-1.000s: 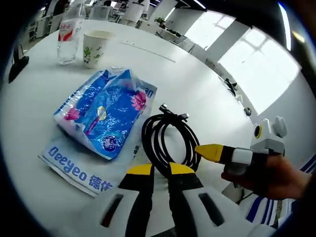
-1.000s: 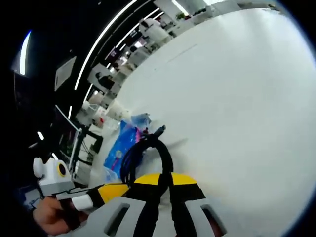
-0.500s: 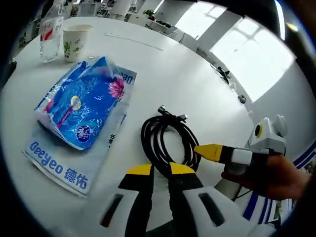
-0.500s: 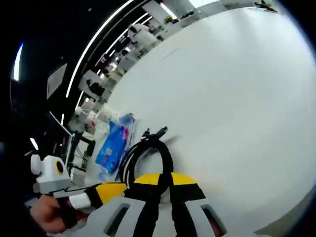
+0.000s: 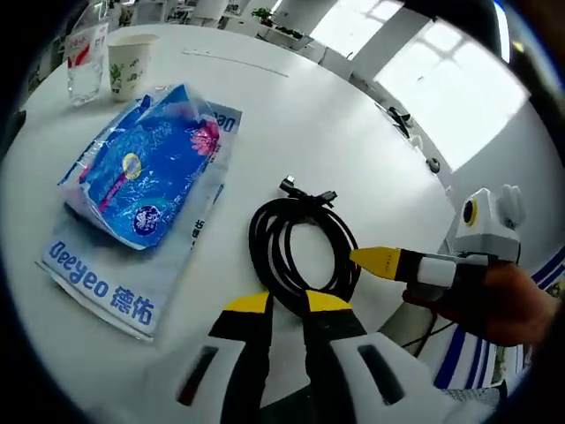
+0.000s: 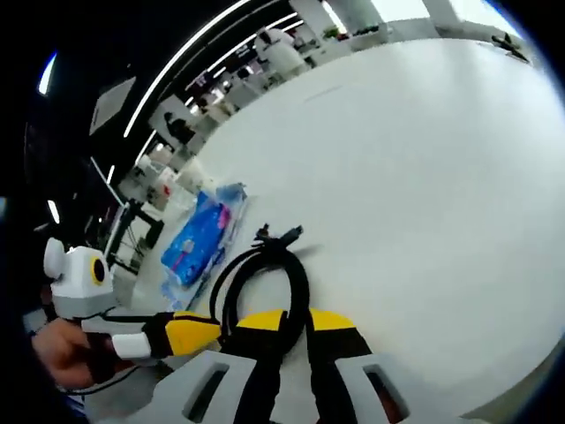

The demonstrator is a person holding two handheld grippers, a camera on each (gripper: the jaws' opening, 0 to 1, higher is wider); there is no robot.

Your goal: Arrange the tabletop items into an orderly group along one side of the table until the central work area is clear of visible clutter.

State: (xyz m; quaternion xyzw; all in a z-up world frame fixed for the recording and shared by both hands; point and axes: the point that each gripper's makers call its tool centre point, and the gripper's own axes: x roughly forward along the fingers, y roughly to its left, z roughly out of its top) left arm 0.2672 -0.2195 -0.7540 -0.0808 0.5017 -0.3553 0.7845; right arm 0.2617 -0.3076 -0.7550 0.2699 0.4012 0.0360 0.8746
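so the left gripper (image 5: 287,305) sits bottom centre of the left gripper view, jaws nearly together, pinching the near edge of the black cable coil (image 5: 300,252). right gripper (image 6: 284,320) does the same in the right gripper view, clamped on the coil's loop. blue packet (image 5: 146,181) lies left of the coil on the white table (image 5: 291,115); paper cup (image 5: 125,64) and water bottle (image 5: 84,64) upper left.
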